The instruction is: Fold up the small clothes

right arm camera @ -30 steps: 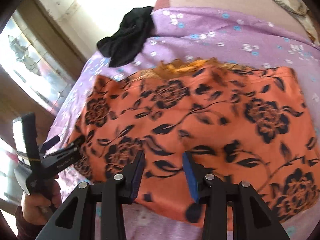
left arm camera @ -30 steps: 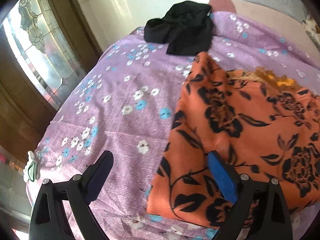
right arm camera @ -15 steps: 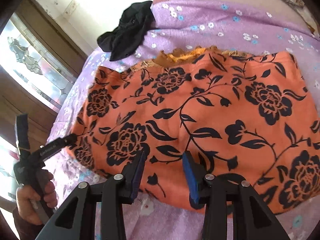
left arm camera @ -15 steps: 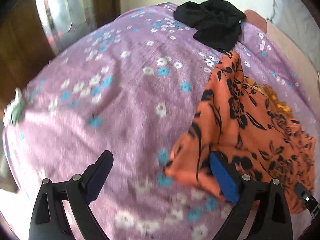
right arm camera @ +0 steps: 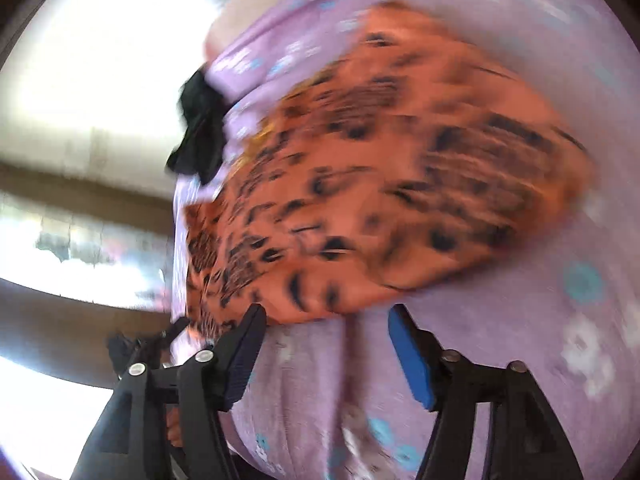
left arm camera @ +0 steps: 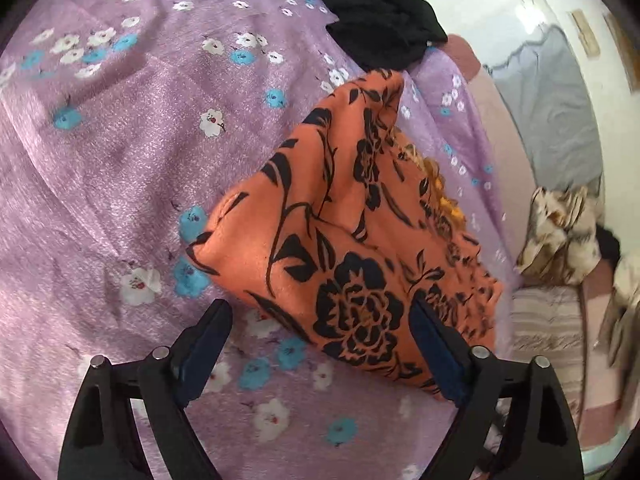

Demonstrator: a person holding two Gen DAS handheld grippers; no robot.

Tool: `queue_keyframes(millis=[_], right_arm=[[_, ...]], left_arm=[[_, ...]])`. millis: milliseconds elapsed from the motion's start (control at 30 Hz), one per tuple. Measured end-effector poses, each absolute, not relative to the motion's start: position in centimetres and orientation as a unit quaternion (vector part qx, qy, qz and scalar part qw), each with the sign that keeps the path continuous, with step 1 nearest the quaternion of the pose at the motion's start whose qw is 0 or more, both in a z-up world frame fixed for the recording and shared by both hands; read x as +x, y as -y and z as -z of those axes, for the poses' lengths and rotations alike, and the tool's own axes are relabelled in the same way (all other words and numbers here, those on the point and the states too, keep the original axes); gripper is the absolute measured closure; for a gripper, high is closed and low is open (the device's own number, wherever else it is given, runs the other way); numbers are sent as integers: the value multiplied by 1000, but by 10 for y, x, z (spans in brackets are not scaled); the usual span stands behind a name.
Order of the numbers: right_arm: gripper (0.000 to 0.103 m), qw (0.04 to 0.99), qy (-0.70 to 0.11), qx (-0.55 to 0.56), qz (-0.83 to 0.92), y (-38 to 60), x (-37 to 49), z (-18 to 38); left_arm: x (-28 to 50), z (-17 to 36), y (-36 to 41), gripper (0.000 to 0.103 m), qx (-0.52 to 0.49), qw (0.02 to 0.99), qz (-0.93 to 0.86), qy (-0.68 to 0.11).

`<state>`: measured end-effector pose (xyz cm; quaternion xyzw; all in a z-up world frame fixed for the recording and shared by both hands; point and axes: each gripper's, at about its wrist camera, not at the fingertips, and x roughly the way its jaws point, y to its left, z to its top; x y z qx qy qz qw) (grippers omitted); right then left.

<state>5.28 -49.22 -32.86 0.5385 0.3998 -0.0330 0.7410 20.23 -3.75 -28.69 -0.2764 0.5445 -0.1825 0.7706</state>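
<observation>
Garment: the orange floral garment [left arm camera: 344,248] lies on the purple flowered bedspread [left arm camera: 120,128] of a bed, bunched rather than flat — one corner ridges up toward the black garment [left arm camera: 380,24] heaped farther back.
Left tongs [left arm camera: 320,344]: released, jaws spread wide; the near edge of the orange cloth sits between the two pads, apparently ungripped.
Right tongs [right arm camera: 326,356]: also released; the orange garment [right arm camera: 380,184] begins just past the tips, with bare bedspread [right arm camera: 540,340] between the pads. This view is badly blurred, so finer contact cannot be told.
Key relation: the cloth lies ahead of both tongs, its long axis running roughly from one to the other, each at its own end of the near edge. The left looks nearer to a bite.
Likely next: close on the near edge and carry it over — a judgement only.
Containers: none in view.
</observation>
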Motion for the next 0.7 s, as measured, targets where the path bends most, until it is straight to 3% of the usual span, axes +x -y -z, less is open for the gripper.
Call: queue_keyframes(millis=[200,500,700], right_arm=[[34,707,-346,614,57,514,40,353],[35,727,-262,629,79,521,63,361],[35,741,-257,612,103,515,72,357]], left_arm=[[212,294,46,14,-315,765,196,-527],[217,295,45,14,-361,759,193,-506],[205,298,43,18,-374,739,205,-521]])
